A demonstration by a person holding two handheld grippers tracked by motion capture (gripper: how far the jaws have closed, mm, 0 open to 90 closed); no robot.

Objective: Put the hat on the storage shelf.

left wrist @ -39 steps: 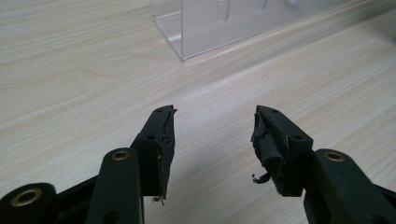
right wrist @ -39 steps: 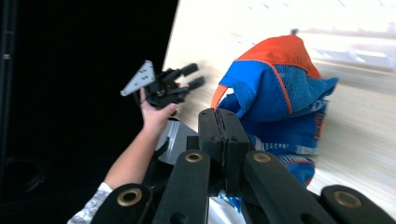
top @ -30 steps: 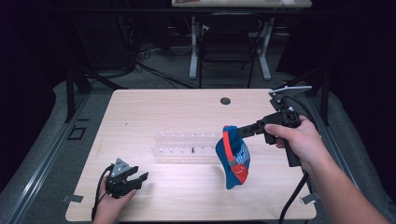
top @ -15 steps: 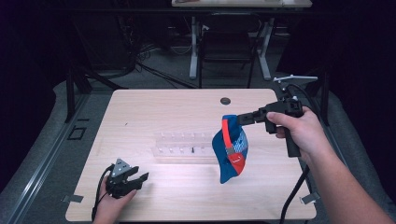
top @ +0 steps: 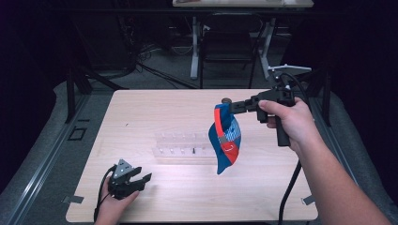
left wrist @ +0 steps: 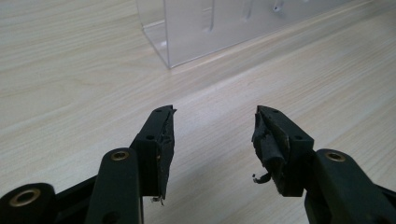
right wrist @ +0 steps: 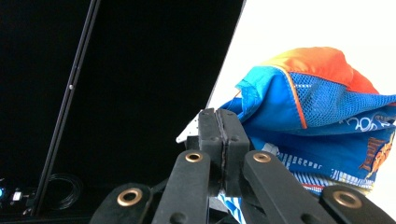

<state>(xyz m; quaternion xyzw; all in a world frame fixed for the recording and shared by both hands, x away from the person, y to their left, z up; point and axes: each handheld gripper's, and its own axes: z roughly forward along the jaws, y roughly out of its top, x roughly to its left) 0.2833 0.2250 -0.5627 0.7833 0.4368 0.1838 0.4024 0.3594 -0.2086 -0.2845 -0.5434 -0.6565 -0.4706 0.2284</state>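
Here, a blue-and-orange cap (top: 226, 140) is held pinched mid-frame by the right gripper (top: 233, 107); the left gripper (top: 141, 180), lower left, is spread apart, grasping nothing.

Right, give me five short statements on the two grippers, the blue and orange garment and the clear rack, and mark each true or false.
1. The right gripper holds the blue and orange garment off the table. True.
2. The left gripper is shut on the clear rack. False: its jaws stand apart with nothing between them, and the rack lies ahead of it, untouched.
3. The garment hangs in front of the rack's right end in the high view. True.
4. The garment lies folded flat on the table. False: it dangles from the right gripper's closed jaws.
5. The left gripper sits low near the table's front left corner. True.
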